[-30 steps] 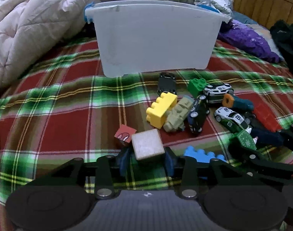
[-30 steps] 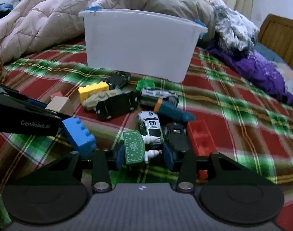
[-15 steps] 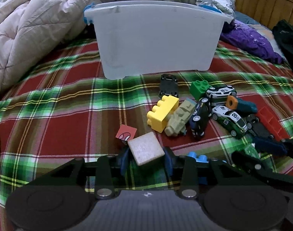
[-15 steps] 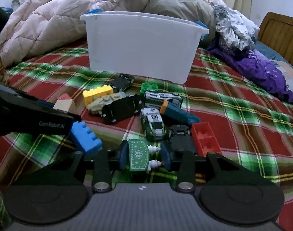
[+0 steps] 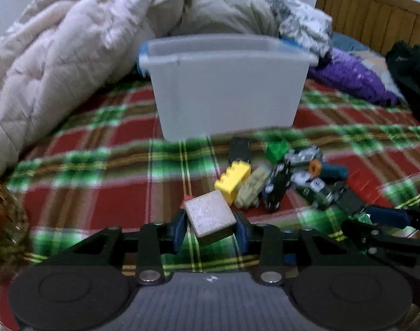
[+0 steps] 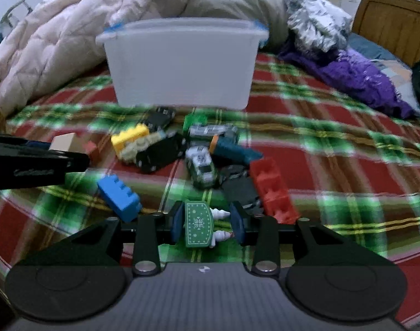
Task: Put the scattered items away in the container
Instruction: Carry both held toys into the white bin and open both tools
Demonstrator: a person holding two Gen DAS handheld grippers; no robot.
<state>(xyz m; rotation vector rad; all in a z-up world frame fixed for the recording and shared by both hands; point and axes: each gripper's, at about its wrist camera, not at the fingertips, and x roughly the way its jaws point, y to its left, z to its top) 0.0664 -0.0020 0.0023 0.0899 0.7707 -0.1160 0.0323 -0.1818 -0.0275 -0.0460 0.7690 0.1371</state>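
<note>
My left gripper is shut on a pale wooden block and holds it above the plaid bedspread. My right gripper is shut on a green patterned toy with white snowman figures, also lifted. The white plastic bin stands ahead, also in the right wrist view. Scattered toys lie in front of it: a yellow brick, several toy cars, a blue brick, a red brick. The left gripper shows at left of the right wrist view.
A pink quilt is heaped behind and left of the bin. Purple cloth lies at right, near a wooden headboard. A small red block lies beside the wooden block. A brownish object sits at far left.
Both grippers have risen and pulled back from the bedspread with their items held; the bin and the toys look farther away and lower in view.
</note>
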